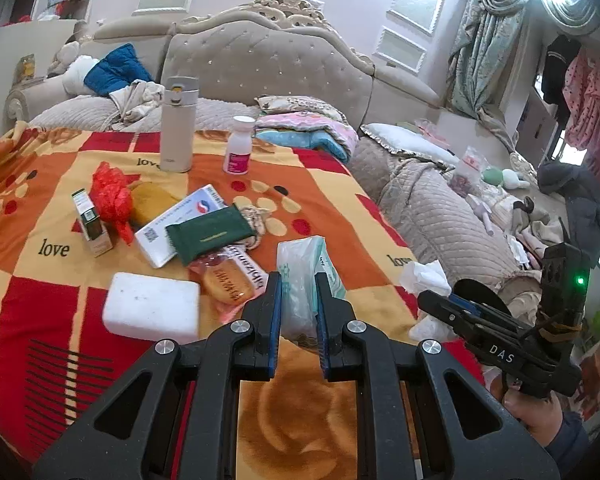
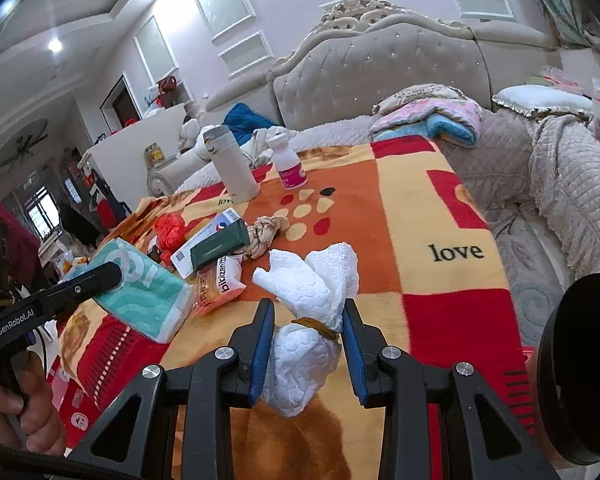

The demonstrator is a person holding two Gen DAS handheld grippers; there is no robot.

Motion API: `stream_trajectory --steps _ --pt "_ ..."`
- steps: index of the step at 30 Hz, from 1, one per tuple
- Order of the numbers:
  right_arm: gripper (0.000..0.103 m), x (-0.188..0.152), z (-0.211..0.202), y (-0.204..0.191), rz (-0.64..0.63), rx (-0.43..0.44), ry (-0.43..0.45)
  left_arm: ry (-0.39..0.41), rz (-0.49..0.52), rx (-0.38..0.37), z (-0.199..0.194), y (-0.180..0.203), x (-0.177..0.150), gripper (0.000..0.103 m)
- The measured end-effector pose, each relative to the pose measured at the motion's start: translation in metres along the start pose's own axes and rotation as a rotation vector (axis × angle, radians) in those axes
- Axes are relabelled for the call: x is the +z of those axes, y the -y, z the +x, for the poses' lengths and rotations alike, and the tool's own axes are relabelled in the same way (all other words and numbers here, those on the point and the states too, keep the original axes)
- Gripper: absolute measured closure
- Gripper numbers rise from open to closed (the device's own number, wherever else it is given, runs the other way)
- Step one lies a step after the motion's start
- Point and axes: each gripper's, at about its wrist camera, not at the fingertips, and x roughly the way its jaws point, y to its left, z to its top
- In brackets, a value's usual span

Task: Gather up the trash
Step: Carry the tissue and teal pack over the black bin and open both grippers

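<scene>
My left gripper [image 1: 297, 280] is shut on a teal-and-white tissue pack [image 1: 302, 280], held above the red and orange "love" blanket [image 1: 52, 184]. The pack also shows in the right wrist view [image 2: 148, 292], pinched by the left gripper's fingers [image 2: 100, 276]. My right gripper [image 2: 308, 308] is open, its jaws on either side of a crumpled white paper towel [image 2: 308, 320] bound with a rubber band; no squeeze shows. That gripper also shows in the left wrist view [image 1: 432, 300], at the tissue [image 1: 424, 280].
On the blanket lie a white foam block [image 1: 152, 312], an orange snack wrapper [image 1: 228, 280], a green pouch [image 1: 210, 236], a white card box [image 1: 172, 232], red plastic [image 1: 110, 196], a small green box [image 1: 90, 224], a thermos [image 1: 178, 124] and a pill bottle [image 1: 240, 146]. A quilted sofa [image 1: 440, 216] stands right.
</scene>
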Motion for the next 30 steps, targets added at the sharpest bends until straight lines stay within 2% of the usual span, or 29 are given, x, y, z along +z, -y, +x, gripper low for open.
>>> stream_trajectory --steps 6,15,24,30 --pt "0.071 0.0 -0.013 0.013 0.024 -0.03 0.023 -0.008 0.022 -0.011 0.005 0.02 0.003 0.09" --pt "0.071 -0.001 -0.043 0.054 0.091 -0.139 0.055 -0.04 0.067 -0.078 0.025 0.066 0.003 0.09" --pt "0.071 -0.009 -0.085 0.116 0.202 -0.255 0.088 -0.08 0.165 -0.175 0.066 0.145 0.003 0.09" --pt "0.071 -0.019 -0.12 0.168 0.323 -0.348 0.122 -0.128 0.235 -0.254 0.104 0.201 0.0 0.09"
